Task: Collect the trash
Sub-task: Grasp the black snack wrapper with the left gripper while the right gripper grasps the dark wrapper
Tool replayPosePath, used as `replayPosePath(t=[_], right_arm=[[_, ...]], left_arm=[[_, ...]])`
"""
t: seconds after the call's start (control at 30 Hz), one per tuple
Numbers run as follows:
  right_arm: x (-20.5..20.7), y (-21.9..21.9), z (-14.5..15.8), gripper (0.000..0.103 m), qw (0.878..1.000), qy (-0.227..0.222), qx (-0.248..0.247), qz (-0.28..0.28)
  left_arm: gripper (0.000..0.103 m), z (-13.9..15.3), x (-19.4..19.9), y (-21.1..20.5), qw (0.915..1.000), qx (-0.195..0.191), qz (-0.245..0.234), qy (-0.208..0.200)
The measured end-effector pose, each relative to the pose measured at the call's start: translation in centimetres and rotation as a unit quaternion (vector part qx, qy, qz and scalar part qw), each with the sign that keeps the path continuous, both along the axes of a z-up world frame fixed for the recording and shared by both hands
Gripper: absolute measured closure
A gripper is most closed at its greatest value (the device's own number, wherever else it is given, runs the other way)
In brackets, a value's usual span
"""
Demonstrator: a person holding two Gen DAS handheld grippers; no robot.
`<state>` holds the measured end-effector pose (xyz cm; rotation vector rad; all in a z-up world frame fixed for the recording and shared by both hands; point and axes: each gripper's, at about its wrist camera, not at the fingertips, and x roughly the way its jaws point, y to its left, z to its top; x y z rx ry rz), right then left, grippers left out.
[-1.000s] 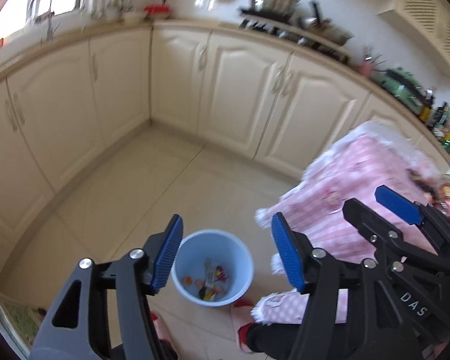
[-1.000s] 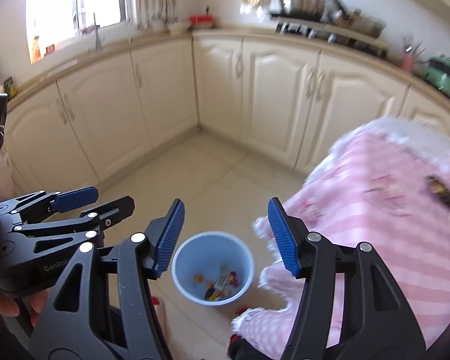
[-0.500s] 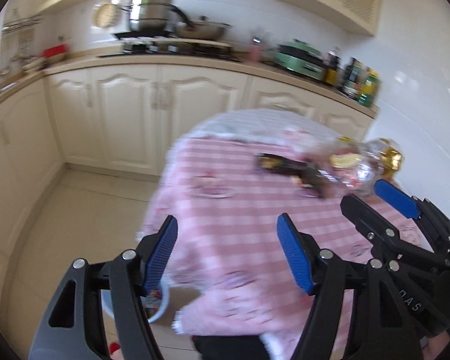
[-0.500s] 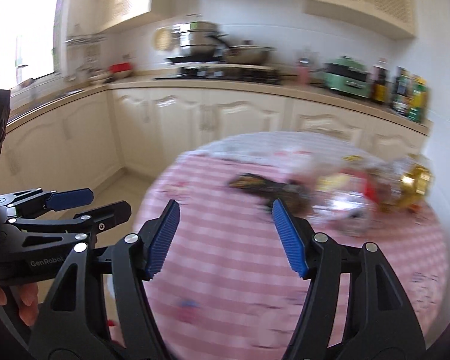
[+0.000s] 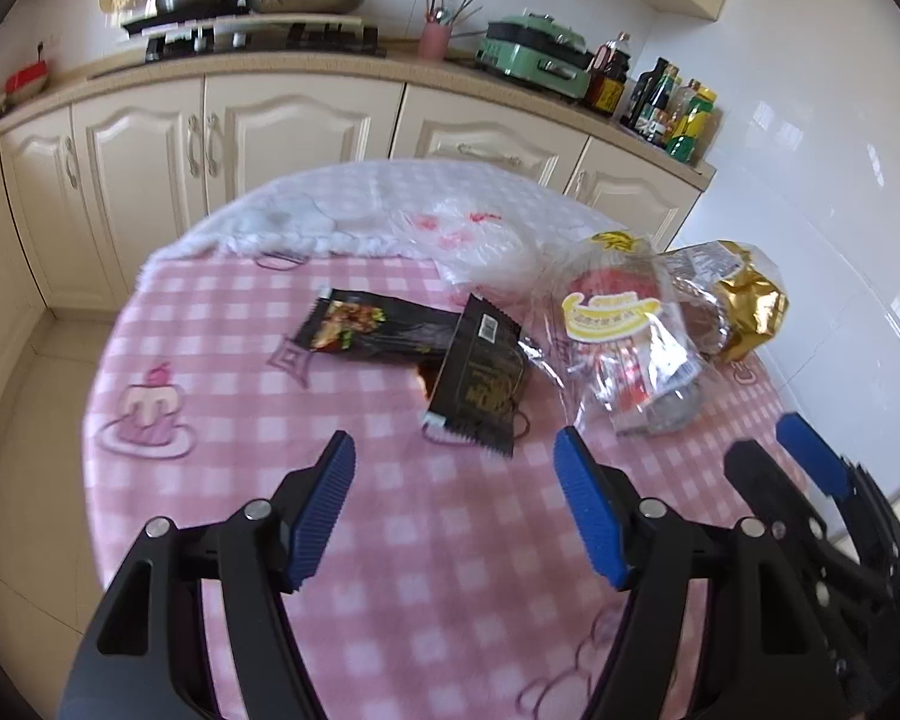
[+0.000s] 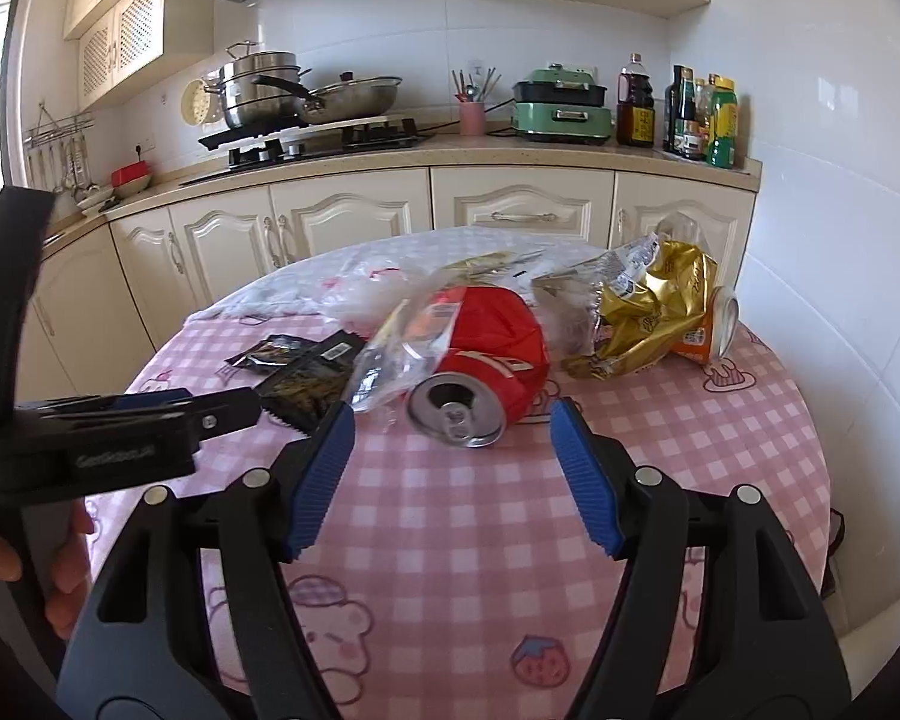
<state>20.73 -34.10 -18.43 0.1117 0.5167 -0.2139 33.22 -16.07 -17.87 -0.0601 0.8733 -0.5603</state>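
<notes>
Both tongs are held empty above the pink-checked round worktop (image 6: 660,420), the left tongs (image 5: 453,468) apart before the black foil snack wrapper (image 5: 480,378), the right tongs (image 6: 450,438) opening towards the crushed red drinks can (image 6: 486,354), ready for pickup

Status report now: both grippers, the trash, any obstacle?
Left gripper open, empty. Right gripper opening, empty, facing red can. Black wrappers, gold bag on table. Path clear.
</notes>
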Motion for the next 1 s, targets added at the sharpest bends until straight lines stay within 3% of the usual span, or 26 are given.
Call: replayPosePath(t=[0.17,0.27,0.3,0.33,0.47,0.57,0.77,0.83,0.93,1.0], right_arm=[[0.9,-0.9,0.0,0.036,1.0,0.01,0.016,0.007],[1.5,-0.7,0.4,0.033,1.0,0.01,-0.002,0.0],[1.6,-0.7,0.5,0.033,1.0,0.009,-0.005,-0.001],[1.7,-0.7,0.6,0.033,1.0,0.008,-0.007,-0.003],[2.3,-0.5,0.8,0.033,1.0,0.01,-0.013,-0.006],[2.3,0.0,1.0,0.033,1.0,0.007,-0.016,-0.006],[2.0,2.3,2.3,0.033,0.999,-0.009,-0.028,0.011],[2.4,3.4,2.6,0.033,0.999,-0.007,-0.03,0.024],[3.9,5.3,2.4,0.033,0.998,0.004,-0.027,0.056],[5.3,6.9,2.1,0.033,0.996,0.019,-0.023,0.085]], left_arm=[[0.036,-0.8,2.5,-1.6,0.9997,-0.018,0.002,0.016],[0.038,-1.2,3.2,-2.3,0.9997,-0.01,0.001,0.02],[0.044,-1.4,3.3,-2.5,0.9998,-0.009,-0.002,0.02],[0.065,-1.6,3.4,-2.6,0.9997,-0.006,-0.008,0.025],[0.087,-1.3,2.8,-2.8,0.9993,-0.016,-0.031,0.016],[0.089,-0.4,1.0,-2.4,0.9992,0.004,-0.033,-0.023],[0.091,2.4,-2.3,1.7,0.997,-0.031,-0.027,-0.066],[0.091,3.4,-3.0,3.7,0.9957,-0.033,-0.01,-0.085],[0.091,4.6,-3.5,7.3,0.9916,-0.008,0.044,-0.121],[0.092,4.8,-3.4,9.3,0.9896,-0.004,0.069,-0.126]])
